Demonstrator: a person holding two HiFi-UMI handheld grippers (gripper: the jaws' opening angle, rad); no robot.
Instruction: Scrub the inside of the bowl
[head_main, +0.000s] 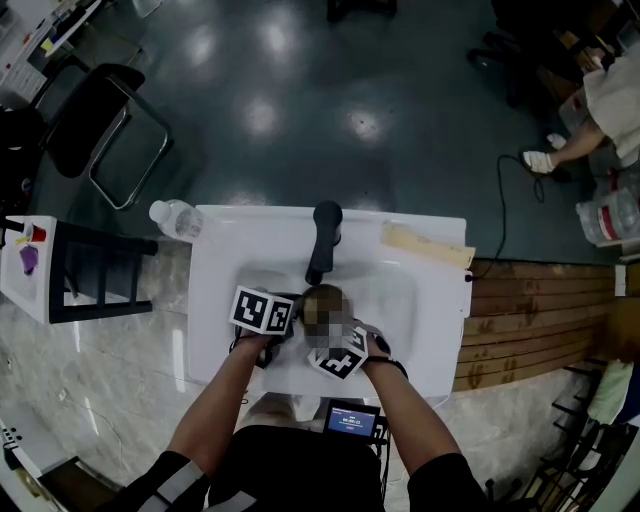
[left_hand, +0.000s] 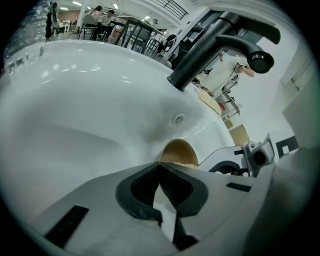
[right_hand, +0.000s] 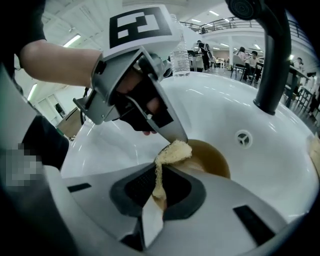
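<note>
Evidently step: scrub was underway (judged).
L gripper (left_hand: 160, 167): fingers clenched on bowl (left_hand: 180, 152) rim; bowl sat in sink (left_hand: 90, 100).
R gripper (right_hand: 159, 172): fingers grasped sponge (right_hand: 172, 152), held at rim.
Next: needed sponge swept deeper inside w/ bowl kept steady.

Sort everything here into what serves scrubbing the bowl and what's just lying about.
For the job:
bowl
sponge, clamped in the right gripper
left gripper, shut on the bowl's rim
sink
tap

Lying about:
water bottle
cardboard strip on the sink's edge
chair on the floor
</note>
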